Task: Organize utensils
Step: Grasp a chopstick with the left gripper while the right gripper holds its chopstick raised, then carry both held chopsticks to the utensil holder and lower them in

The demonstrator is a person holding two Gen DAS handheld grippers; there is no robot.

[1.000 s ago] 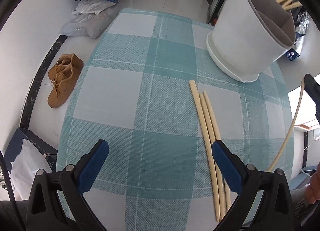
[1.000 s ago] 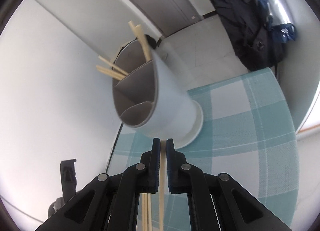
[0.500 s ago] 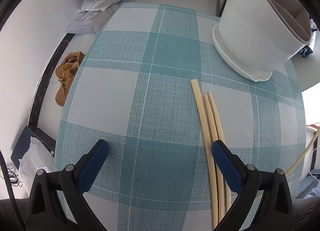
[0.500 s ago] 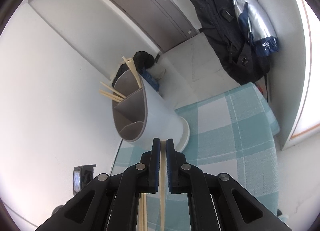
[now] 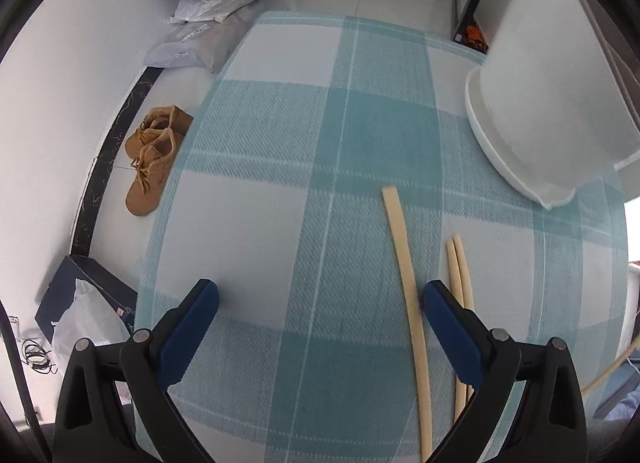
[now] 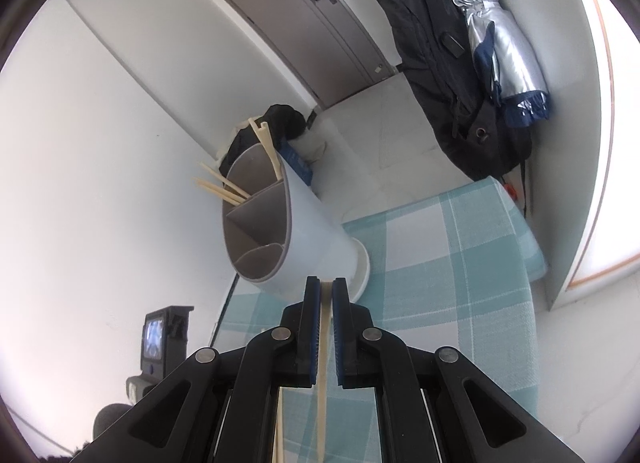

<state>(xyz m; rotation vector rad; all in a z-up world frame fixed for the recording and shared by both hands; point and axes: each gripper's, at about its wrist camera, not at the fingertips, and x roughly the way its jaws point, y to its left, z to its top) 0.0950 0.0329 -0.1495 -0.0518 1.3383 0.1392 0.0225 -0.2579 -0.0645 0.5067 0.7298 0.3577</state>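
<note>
My left gripper (image 5: 320, 303) is open and empty, low over the teal checked tablecloth (image 5: 320, 123). A flat cream utensil (image 5: 408, 295) lies between its fingers, close to the right finger (image 5: 452, 331). Two thin cream chopsticks (image 5: 460, 283) lie just right of it. The white divided utensil holder (image 5: 548, 103) stands at the far right. My right gripper (image 6: 326, 291) is shut on a cream chopstick (image 6: 322, 383), held in the air in front of the holder (image 6: 304, 231). Several chopsticks (image 6: 224, 187) stick out of the holder's compartments.
Brown boots (image 5: 154, 159), bags (image 5: 200, 35) and a dark box (image 5: 92, 303) lie on the floor left of the table. In the right wrist view a dark coat (image 6: 440, 63) and a silver umbrella (image 6: 500, 43) hang by a grey door (image 6: 304, 23).
My left gripper has moved forward and right, so the flat utensil now lies between its fingers. My right gripper has lifted back from the holder with the chopstick still held.
</note>
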